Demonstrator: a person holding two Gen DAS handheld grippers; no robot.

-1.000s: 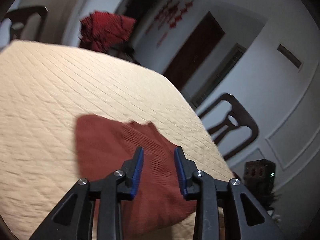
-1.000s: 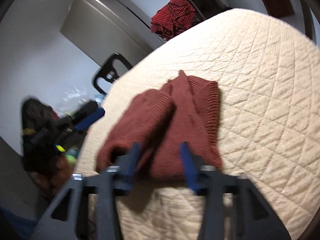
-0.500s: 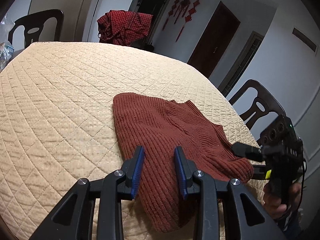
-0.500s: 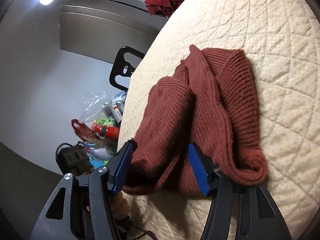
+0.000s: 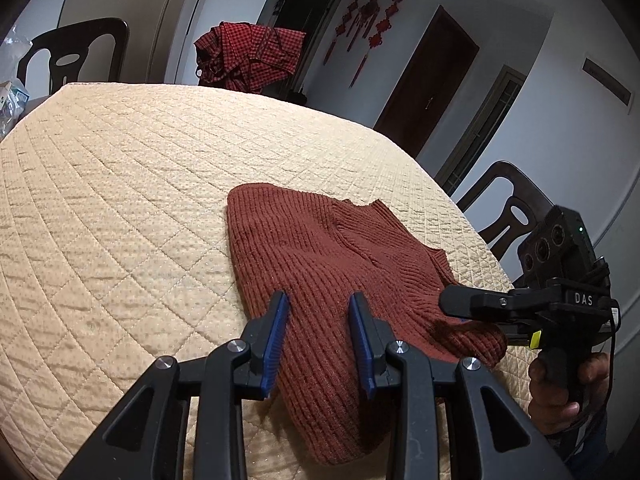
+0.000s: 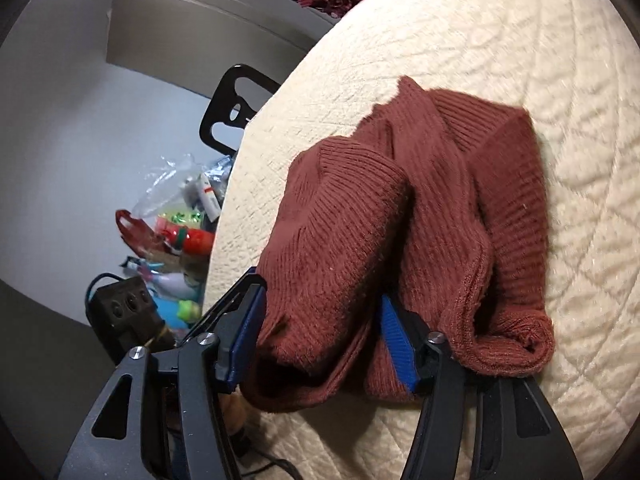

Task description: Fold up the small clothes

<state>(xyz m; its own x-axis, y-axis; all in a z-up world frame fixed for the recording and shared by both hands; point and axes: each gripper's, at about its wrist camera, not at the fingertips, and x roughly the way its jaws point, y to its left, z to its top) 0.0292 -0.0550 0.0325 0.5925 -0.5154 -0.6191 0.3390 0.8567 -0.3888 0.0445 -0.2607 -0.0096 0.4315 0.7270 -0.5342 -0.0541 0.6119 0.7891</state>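
A small rust-red knitted sweater (image 5: 332, 264) lies crumpled on the cream quilted table cover (image 5: 120, 184). My left gripper (image 5: 320, 332) is open and hovers over the sweater's near edge, with nothing between its blue pads. My right gripper (image 6: 320, 332) is open with a bunched fold of the sweater (image 6: 344, 248) lying between its jaws. The right gripper also shows in the left wrist view (image 5: 472, 304) at the sweater's right end, held by a hand.
A red checked garment (image 5: 250, 56) hangs over a chair behind the table. Dark chairs stand at the far left (image 5: 76, 56) and at the right (image 5: 508, 208). Bags and clutter (image 6: 180, 216) sit beyond the table's edge in the right wrist view.
Both views have steadied after fast motion. The right gripper has pushed in on the sweater's end, so a fold now lies between its jaws. The left gripper has settled over the near edge.
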